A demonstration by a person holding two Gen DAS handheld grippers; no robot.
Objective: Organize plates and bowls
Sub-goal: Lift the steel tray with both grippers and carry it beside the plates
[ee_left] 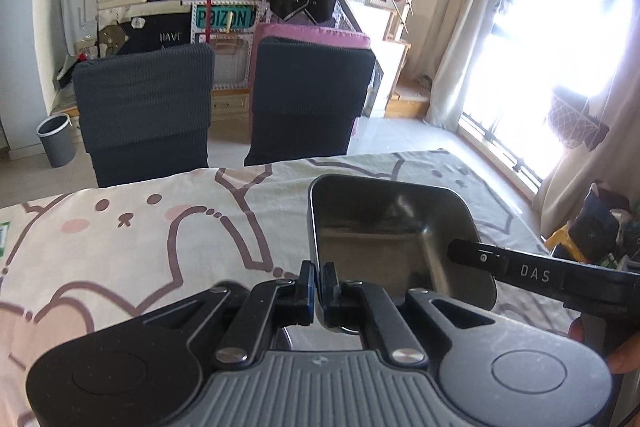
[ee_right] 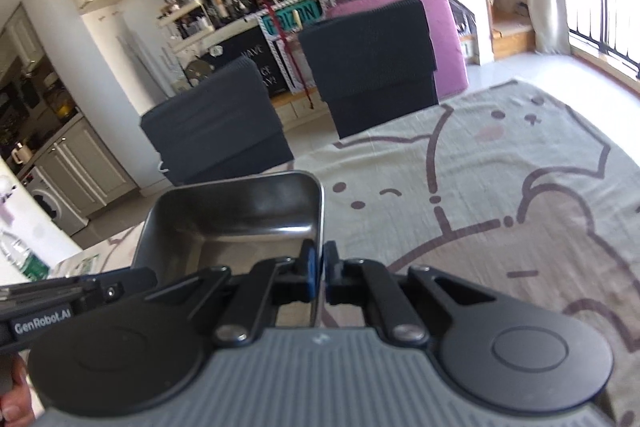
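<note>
Steel tray held two-handed above the tabletop.
Left gripper (ee_left: 319,293) and right gripper (ee_right: 318,277) fingers pinch opposite rims of the rectangular steel tray (ee_left: 384,227); chairs (ee_left: 144,111) at 12 o'clock; placement, I judge, remains.

the table (ee_left: 168,227) was covered by a pale cloth (ee_right: 500,195) printed with cartoon animal faces, pink cheeks and brown outlines. the cloth lay flat over the whole top and reached the far edge at twelve o'clock. in the right wrist view, a plastic bottle (ee_right: 22,259) with a green label stood at the table's edge at nine o'clock, just beside some crumpled wrapping (ee_right: 80,265). in the left wrist view, a green-edged thing (ee_left: 3,237) showed at nine o'clock, too cut off to identify.
</note>
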